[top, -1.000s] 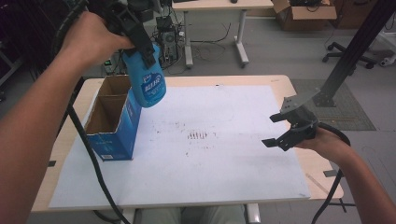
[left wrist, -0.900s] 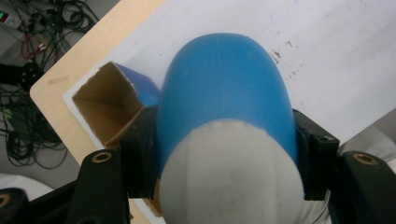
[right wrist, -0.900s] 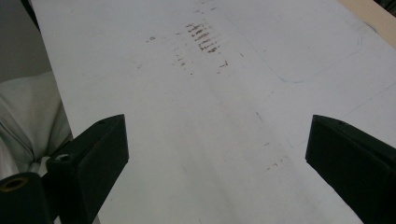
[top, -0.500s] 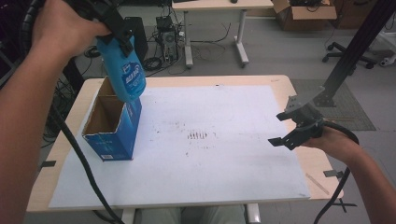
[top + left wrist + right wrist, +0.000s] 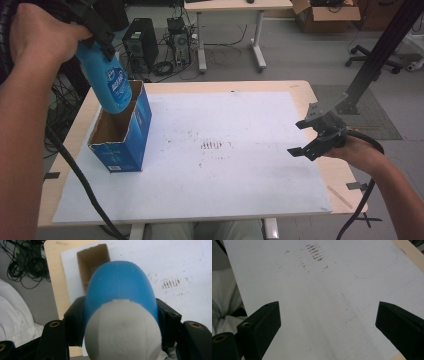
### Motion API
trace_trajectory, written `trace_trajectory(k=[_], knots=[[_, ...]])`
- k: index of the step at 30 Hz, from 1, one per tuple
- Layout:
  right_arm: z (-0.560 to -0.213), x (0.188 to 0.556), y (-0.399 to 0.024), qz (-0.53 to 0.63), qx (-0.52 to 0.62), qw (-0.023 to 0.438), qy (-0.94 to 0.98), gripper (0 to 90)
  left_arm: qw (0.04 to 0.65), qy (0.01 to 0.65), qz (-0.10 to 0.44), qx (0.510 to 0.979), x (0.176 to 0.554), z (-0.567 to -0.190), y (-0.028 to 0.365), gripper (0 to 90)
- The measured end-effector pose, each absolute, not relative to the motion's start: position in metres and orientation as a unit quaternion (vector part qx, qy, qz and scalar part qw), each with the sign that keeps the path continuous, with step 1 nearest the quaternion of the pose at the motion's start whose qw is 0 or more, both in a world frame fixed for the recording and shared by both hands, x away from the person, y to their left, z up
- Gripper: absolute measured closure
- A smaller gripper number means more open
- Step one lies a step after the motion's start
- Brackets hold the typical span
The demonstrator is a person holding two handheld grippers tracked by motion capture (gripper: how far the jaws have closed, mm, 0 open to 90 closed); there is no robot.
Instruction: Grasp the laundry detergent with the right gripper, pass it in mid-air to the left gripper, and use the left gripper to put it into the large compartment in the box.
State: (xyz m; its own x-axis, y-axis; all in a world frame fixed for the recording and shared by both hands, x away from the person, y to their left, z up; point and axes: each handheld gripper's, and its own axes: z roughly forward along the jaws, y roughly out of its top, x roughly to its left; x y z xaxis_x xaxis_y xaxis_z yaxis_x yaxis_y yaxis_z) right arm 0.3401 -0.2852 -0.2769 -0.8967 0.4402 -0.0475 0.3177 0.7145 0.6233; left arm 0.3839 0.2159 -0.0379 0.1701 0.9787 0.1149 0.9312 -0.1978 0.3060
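Note:
A blue bottle (image 5: 111,85) with a grey cap (image 5: 122,332) hangs tilted over the open top of a blue cardboard box (image 5: 127,140), its lower end at the box's opening. My left gripper (image 5: 96,41) is shut on the bottle's upper part. In the left gripper view, the black jaws of the left gripper (image 5: 121,315) press both sides of the bottle (image 5: 117,282), with the box's brown inside (image 5: 92,262) beyond it. My right gripper (image 5: 297,137) stands open near the table's right edge. Nothing is between the jaws of the right gripper (image 5: 329,322).
A white sheet (image 5: 240,120) with dark smudges (image 5: 212,146) covers the wooden table (image 5: 340,175). The left gripper's cable (image 5: 75,170) trails over the left side. Computer towers (image 5: 137,42) and cords lie on the floor behind; a black pole (image 5: 375,65) rises at right.
My left hand has carried the bottle to the left, from beside the box's right wall to over its opening. The right gripper has stayed in place, still open.

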Motion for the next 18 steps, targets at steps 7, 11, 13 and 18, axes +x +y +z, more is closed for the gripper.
trace_trajectory(k=[7,11,13,18], knots=[[-0.279,0.34,-0.287,0.316,0.209,0.099,0.92,6.0,0.088,0.658,0.159,0.731,0.388,-0.058,0.23,38.0],[-0.28,0.339,-0.288,0.313,0.21,0.102,0.921,6.3,0.088,0.666,0.163,0.722,0.389,-0.067,0.238,38.0],[-0.28,0.34,-0.289,0.313,0.213,0.103,0.92,6.3,0.088,0.67,0.165,0.718,0.39,-0.072,0.241,38.0],[-0.279,0.341,-0.287,0.314,0.214,0.104,0.919,6.3,0.083,0.669,0.168,0.72,0.393,-0.088,0.245,38.0]])
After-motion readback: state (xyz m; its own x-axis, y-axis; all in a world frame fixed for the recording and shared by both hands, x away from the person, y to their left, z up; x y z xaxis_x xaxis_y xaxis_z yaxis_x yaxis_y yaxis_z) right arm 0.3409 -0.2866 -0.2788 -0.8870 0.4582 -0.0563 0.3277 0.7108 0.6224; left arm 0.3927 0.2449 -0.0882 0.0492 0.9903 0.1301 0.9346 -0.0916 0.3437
